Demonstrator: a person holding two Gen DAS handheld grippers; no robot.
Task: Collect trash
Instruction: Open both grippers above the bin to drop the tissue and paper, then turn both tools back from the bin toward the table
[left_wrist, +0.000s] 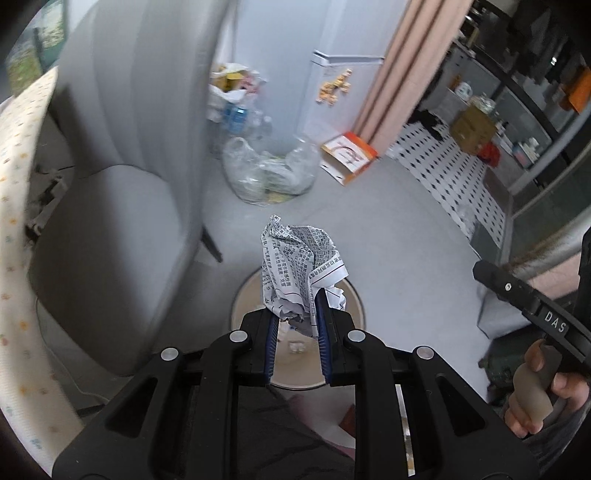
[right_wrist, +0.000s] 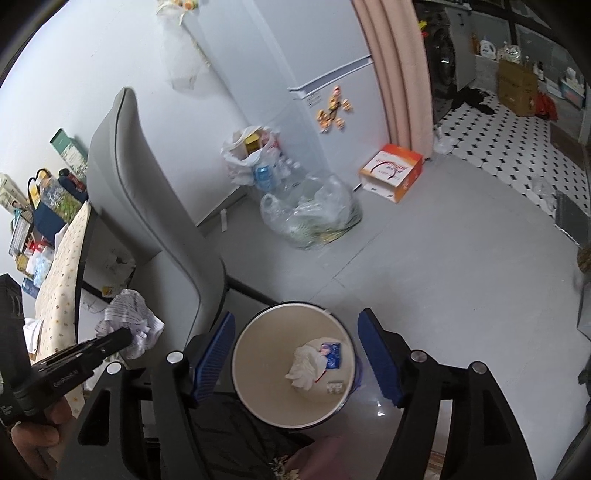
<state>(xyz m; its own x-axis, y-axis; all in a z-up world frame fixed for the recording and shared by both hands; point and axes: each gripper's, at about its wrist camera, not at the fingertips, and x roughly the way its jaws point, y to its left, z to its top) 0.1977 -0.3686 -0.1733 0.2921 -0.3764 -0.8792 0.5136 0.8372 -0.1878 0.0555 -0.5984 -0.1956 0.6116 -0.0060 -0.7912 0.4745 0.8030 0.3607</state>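
Crumpled printed paper (left_wrist: 301, 269) sits clamped betw. the left gripper's (left_wrist: 297, 341) blue pads, sticking out past the tips, above the round beige waste bin (right_wrist: 258, 391) w/ dark rim on grey floor. Right gripper (right_wrist: 295, 354) hangs over same bin, jaws wide apart, nothing betw. them. White tissue wad (right_wrist: 304, 363) and small blue packet (right_wrist: 332, 354) lie inside bin.

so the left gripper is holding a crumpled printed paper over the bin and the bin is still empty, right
Not quite. The left gripper does hold the crumpled printed paper above the bin, but the bin is not empty: the right wrist view shows a white tissue wad and a blue packet already lying inside it.
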